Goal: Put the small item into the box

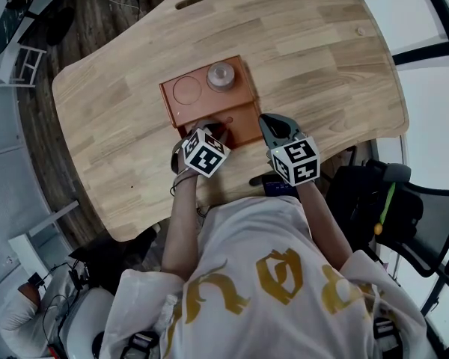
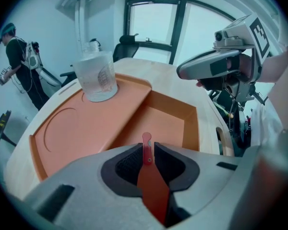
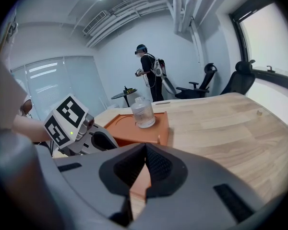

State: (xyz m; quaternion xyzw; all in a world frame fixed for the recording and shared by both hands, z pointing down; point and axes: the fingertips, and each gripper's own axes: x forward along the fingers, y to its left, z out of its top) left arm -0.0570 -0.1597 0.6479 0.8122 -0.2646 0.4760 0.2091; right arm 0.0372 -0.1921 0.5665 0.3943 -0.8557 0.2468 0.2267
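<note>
A thin red small item (image 2: 147, 150) stands upright between the pads of my left gripper (image 2: 147, 153), which is shut on it. It hangs just over the near edge of the orange box (image 1: 181, 112), in front of the box's deep compartment (image 2: 169, 123). In the head view my left gripper (image 1: 212, 131) is at the box's near side. Just right of the box, my right gripper (image 1: 274, 124) is shut with nothing in it; its jaws (image 3: 145, 150) point along the box's side. A clear jar (image 1: 221, 75) stands on the box's raised shelf.
The box lies mid-table on a pale wooden table (image 1: 314, 58), whose near edge runs under my arms. A round recess (image 1: 186, 90) marks the shelf beside the jar. A black office chair (image 1: 404, 200) is at my right. Another person (image 3: 148, 73) stands beyond the table.
</note>
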